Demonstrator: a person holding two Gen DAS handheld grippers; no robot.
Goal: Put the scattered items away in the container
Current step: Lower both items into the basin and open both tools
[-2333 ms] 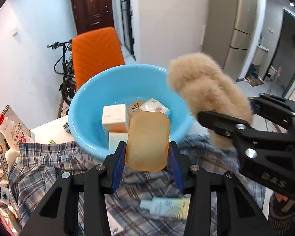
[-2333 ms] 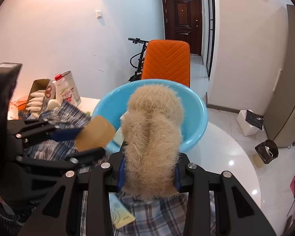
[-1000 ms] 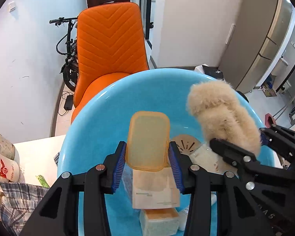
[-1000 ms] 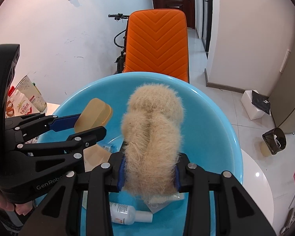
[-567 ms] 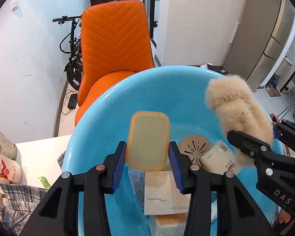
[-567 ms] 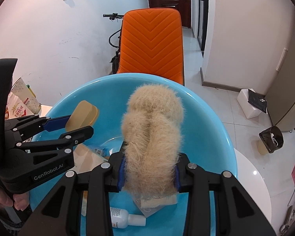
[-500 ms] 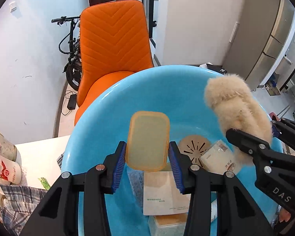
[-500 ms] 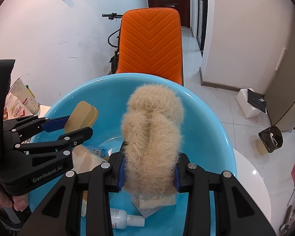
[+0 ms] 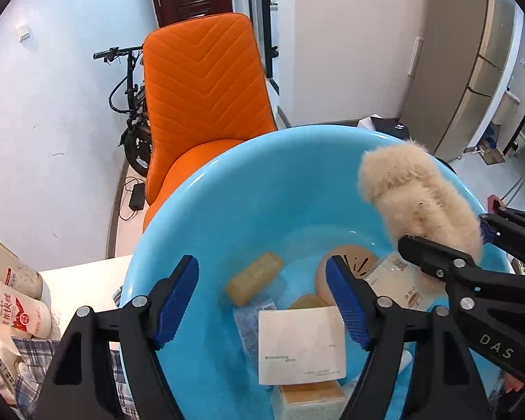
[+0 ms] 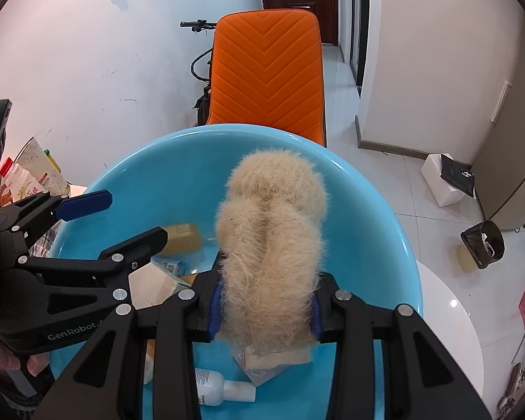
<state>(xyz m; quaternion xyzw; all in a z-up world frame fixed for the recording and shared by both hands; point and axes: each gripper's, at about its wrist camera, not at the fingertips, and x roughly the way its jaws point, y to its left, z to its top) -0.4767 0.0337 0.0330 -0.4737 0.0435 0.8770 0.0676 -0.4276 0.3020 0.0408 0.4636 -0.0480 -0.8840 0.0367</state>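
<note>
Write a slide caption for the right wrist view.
Right gripper holds a fluffy slipper over the blue basin.

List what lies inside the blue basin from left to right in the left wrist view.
Amber soap box → white paper packet → round tan perforated disc → white sachet → fluffy beige slipper, held over the basin's right side.

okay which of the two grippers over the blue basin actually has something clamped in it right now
The right gripper: its blue pads squeeze the fluffy beige slipper. The left gripper is opening with nothing between its pads.
</note>
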